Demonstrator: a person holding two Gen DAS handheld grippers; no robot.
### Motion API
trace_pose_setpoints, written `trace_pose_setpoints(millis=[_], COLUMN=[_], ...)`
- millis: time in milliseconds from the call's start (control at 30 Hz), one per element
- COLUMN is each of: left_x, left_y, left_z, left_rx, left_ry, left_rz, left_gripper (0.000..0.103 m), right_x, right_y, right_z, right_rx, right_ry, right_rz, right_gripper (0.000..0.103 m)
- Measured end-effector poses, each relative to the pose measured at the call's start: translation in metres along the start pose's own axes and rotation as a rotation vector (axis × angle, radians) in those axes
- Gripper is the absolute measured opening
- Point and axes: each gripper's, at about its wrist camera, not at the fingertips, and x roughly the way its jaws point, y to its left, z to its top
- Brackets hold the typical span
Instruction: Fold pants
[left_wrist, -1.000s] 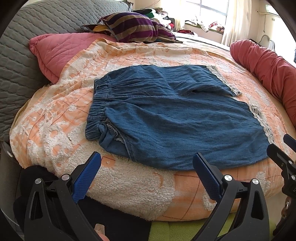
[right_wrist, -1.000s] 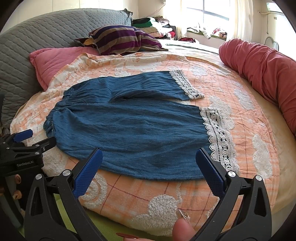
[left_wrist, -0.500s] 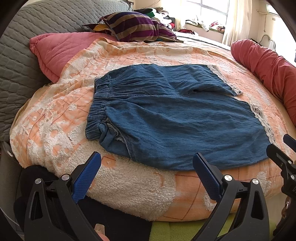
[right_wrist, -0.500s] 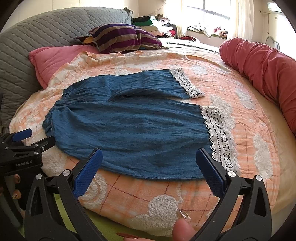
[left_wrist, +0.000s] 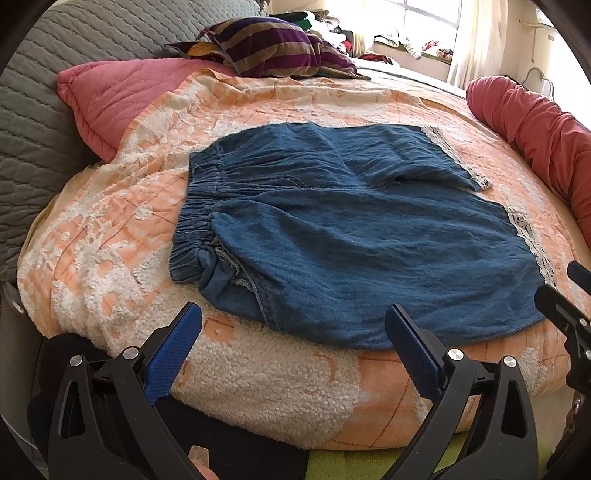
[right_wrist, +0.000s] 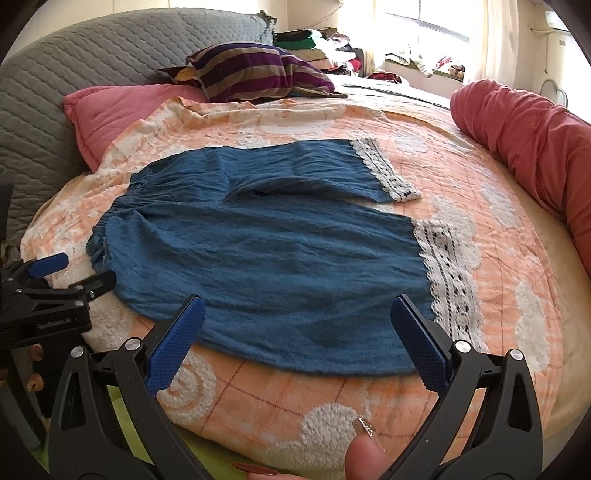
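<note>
Tools (left_wrist: 293, 341) (right_wrist: 295, 332) gape before flat blue pants (right_wrist: 266, 251).

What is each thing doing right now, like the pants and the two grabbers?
Pants: spread flat on the blanket, not folded yet.
Left gripper: open, holding nothing.
Right gripper: open, holding nothing.
Blanket: laid out over the bed.
Striped pillow: lying behind the blanket.

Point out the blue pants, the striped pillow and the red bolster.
blue pants (right_wrist: 266, 266): right wrist view, near leg.
striped pillow (right_wrist: 255, 70): right wrist view, its middle.
red bolster (right_wrist: 524, 133): right wrist view, upper side.
</note>
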Motion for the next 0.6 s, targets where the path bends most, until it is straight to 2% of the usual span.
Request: trace_pose_setpoints(millis=[300, 600], left_x=[0.022, 0.054], left_y=[0.011, 0.036], left_z=[0.019, 0.055], left_rx=[-0.029, -0.063], left_ry=[0.022, 0.050], left_rz=[0.010, 0.035], left_gripper=[0.099, 0.099], right_x=[0.028, 0.072], right_y=[0.016, 0.025], right_z=[0.023, 0.080], right_rx=[-0.090, -0.133], right_ry=[0.024, 0.023], right_rz=[0.039, 0.093], right_gripper=[0.095, 0.095])
